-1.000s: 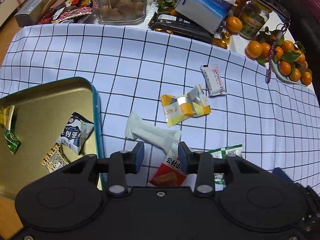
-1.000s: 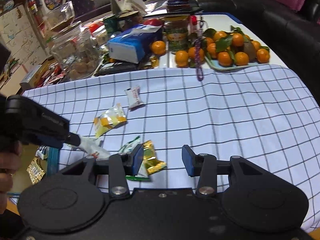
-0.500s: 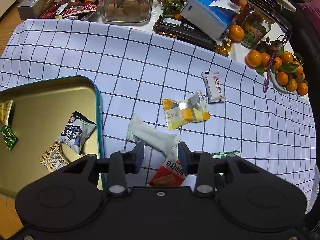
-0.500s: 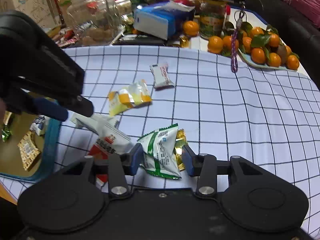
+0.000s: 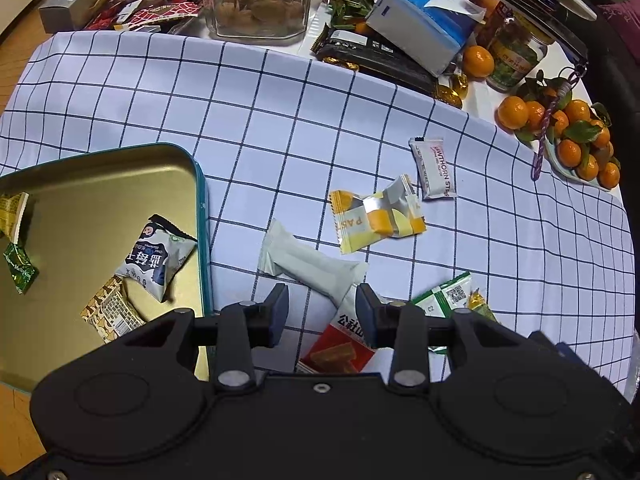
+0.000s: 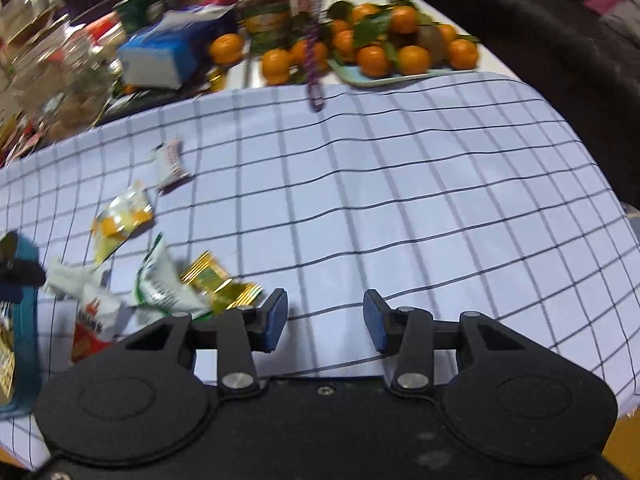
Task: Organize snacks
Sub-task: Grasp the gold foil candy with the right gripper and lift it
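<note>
At the bottom of the left wrist view, the left gripper (image 5: 322, 312) is held apart and empty above a matte white pillow-shaped wrapper (image 5: 310, 266) and a glossy red-and-white packet (image 5: 340, 350) on the checked cloth (image 5: 280, 120). A gold-lined teal tin (image 5: 202, 216), lower left, holds four crinkled packets. The right gripper (image 6: 325, 322) is seen part-open, empty, over bare cloth; a gold foil packet (image 6: 218, 282) lies left of it.

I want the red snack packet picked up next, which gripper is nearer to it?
Left. The left gripper hangs directly over the red snack packet; the right gripper sits off to its right, over bare cloth.
</note>
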Available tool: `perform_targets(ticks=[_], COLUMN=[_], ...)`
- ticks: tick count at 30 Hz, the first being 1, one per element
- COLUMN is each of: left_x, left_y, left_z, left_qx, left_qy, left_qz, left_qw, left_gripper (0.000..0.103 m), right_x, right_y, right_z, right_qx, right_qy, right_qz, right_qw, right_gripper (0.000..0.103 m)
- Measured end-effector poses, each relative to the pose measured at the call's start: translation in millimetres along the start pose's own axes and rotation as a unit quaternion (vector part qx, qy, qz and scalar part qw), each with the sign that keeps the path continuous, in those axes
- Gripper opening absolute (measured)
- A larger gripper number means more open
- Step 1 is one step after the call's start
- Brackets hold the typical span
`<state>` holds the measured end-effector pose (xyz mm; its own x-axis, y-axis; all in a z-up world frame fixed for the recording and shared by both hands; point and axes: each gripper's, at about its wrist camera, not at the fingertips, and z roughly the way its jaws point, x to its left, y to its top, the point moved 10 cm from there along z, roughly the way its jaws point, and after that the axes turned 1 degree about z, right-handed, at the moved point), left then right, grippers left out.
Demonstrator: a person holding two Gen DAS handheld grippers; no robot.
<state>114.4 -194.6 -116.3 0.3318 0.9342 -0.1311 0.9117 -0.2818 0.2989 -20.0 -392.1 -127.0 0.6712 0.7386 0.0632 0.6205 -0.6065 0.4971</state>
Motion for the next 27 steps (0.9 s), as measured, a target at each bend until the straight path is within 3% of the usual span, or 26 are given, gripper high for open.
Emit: perform_targets(ticks=[7, 13, 24, 27], left_x=[-4, -2, 2, 5], left_y=[-3, -1, 0, 1], left_z=[1, -1, -3, -5], left_qx=[0.003, 0.003, 0.004, 0.002], left_qy=[-0.003, -0.007, -0.014, -0.014], left_qz=[0.008, 0.002, -0.009, -0.014], left_qw=[1.0, 1.0, 0.9999, 0.9998], left_gripper=[0.047, 0.047, 0.047, 0.047], right_x=[30, 59, 76, 82], right_y=[10, 1, -8, -12], right_z=[-8, 10, 26, 26], right_qx=[-0.023, 0.004, 0.013, 0.009], right_qy=[0.051, 0.066, 0.05, 0.041], right_qz=[-0.007, -0.037, -0.065, -0.107], right_qw=[0.998, 0.997, 0.997, 0.993], right_gripper=[0.045, 0.045, 0.046, 0.048])
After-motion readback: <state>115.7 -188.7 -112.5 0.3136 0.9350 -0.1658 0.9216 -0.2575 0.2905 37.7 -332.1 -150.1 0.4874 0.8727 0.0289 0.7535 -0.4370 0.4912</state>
